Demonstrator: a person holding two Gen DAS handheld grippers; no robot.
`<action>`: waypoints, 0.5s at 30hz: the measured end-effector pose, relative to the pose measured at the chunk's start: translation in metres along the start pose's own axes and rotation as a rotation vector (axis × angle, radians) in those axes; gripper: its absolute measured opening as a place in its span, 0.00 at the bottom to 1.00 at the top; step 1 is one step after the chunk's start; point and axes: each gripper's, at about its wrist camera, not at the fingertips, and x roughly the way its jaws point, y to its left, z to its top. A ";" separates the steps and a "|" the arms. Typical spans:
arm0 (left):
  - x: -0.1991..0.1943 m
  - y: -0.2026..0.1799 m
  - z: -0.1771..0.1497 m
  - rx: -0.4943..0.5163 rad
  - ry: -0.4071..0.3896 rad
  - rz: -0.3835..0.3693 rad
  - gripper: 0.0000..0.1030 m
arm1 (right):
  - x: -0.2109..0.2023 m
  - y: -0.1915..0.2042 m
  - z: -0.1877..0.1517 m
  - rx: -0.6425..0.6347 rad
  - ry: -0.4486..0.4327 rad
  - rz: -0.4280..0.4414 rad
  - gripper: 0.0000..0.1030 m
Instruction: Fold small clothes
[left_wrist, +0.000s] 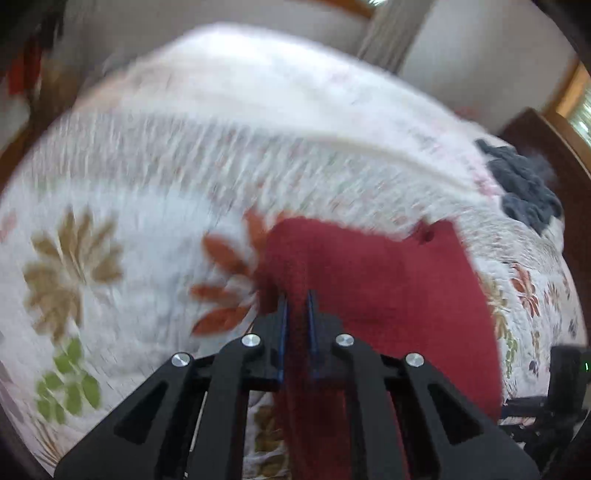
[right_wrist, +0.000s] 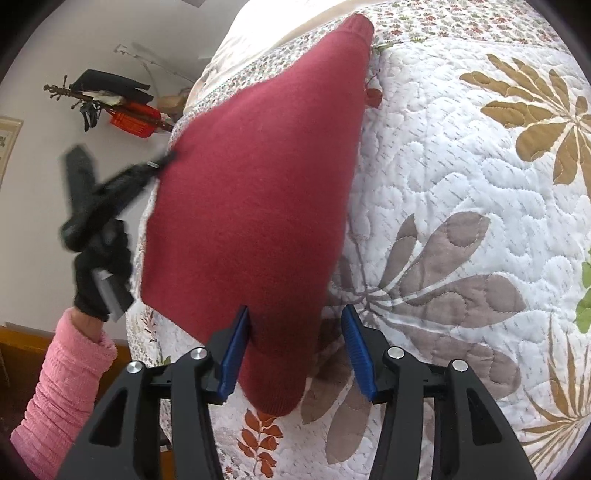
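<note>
We are holding the left gripper with its blue-lined fingers pinched together on an edge of the dark red knitted garment, which is lying spread over the white quilted bedspread with leaf and flower prints — the left wrist view is blurred, so finer detail is lost. In the right wrist view, this gripper is showing at the garment's left edge, gripped by our black-gloved hand with a pink ribbed sleeve behind it. Farther right on the bed, a dark grey crumpled cloth is sitting near the bedspread's edge. We are keeping the right gripper with its blue fingers spread apart — the garment's narrow rounded end is lying between them, against the left finger and clear of the right one. The garment is stretching away from there, lifted off the bed toward its far tip.
</note>
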 end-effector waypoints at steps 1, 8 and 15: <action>0.011 0.006 -0.001 -0.029 0.039 -0.010 0.10 | 0.001 0.001 0.000 -0.002 0.003 -0.006 0.50; -0.035 0.001 -0.007 0.012 -0.038 0.006 0.27 | -0.008 0.009 0.000 -0.016 0.000 -0.020 0.51; -0.094 -0.035 -0.057 0.105 -0.059 -0.095 0.38 | -0.007 0.010 -0.013 -0.024 0.022 0.000 0.51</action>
